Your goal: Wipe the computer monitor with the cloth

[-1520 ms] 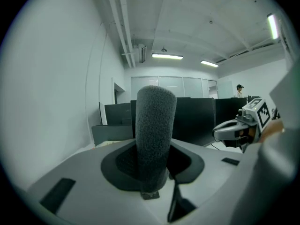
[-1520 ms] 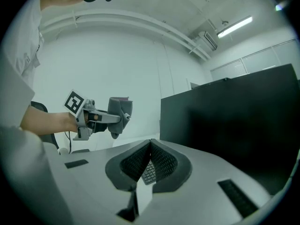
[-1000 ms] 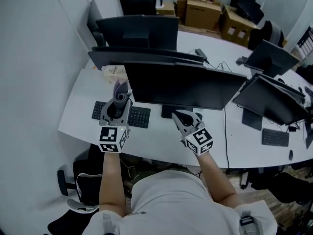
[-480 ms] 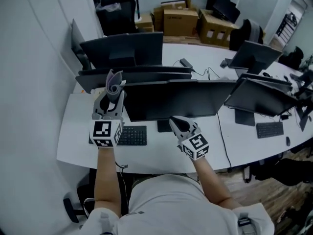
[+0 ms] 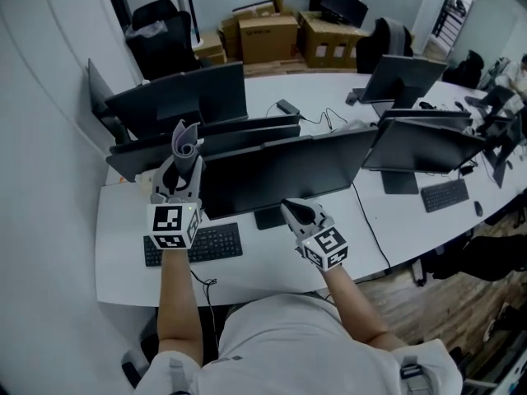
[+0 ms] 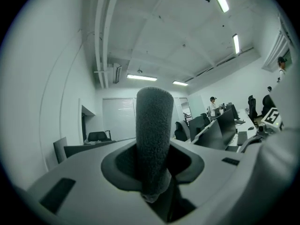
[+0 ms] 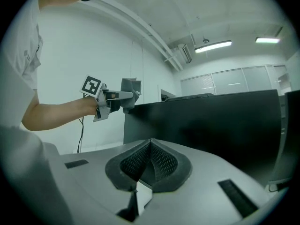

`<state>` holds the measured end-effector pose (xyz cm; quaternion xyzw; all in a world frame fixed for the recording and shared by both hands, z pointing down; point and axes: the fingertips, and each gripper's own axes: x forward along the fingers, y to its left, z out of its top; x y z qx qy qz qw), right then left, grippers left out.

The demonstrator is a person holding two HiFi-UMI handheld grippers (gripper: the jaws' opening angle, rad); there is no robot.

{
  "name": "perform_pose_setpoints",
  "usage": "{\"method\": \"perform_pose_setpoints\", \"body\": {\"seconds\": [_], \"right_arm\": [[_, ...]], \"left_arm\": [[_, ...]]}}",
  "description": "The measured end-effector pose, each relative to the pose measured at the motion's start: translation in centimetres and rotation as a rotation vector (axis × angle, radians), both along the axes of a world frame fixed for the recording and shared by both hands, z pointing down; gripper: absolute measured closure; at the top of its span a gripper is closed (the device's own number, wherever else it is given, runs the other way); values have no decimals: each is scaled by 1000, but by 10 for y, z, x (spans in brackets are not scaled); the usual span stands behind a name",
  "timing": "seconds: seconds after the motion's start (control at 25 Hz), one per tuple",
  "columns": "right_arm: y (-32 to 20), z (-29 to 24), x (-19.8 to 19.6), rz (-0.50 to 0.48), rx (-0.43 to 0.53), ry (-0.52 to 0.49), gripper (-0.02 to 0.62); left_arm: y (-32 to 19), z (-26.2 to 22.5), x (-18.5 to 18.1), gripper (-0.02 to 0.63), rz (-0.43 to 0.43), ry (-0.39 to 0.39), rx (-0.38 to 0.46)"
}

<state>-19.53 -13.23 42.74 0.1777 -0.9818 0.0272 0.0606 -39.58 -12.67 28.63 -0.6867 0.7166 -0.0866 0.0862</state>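
Note:
A grey cloth (image 5: 184,141) sticks up out of my left gripper (image 5: 183,164), which is shut on it and held at the upper left corner of the dark monitor (image 5: 280,174). In the left gripper view the cloth (image 6: 152,142) fills the space between the jaws as a fuzzy upright roll. My right gripper (image 5: 295,212) is shut and holds nothing, low in front of the monitor's screen (image 7: 220,130) near its stand. From the right gripper view the left gripper (image 7: 123,99) and cloth (image 7: 131,85) show at the monitor's left edge.
A black keyboard (image 5: 198,243) lies on the white desk (image 5: 123,262) below the monitor. More monitors (image 5: 177,97) stand behind and to the right (image 5: 424,151), with a second keyboard (image 5: 445,194). Cardboard boxes (image 5: 268,35) and chairs sit further back.
My left gripper has lifted the cloth from above the keyboard up to the monitor's top left corner. The head camera has swung, so the scene shifts. The right gripper has hardly moved.

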Motion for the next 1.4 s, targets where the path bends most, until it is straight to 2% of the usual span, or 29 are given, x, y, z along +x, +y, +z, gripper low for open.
{"method": "perform_pose_setpoints", "body": {"seconds": [0.24, 0.76, 1.4], "right_arm": [[-6, 6, 12, 52, -9, 6, 586], [-13, 16, 59, 137, -36, 10, 586], [-22, 22, 133, 296, -52, 18, 586]], "left_arm": [[-17, 9, 16, 474, 41, -49, -34], [-48, 22, 60, 474, 105, -82, -100], [-95, 29, 140, 474, 223, -61, -132]]}}
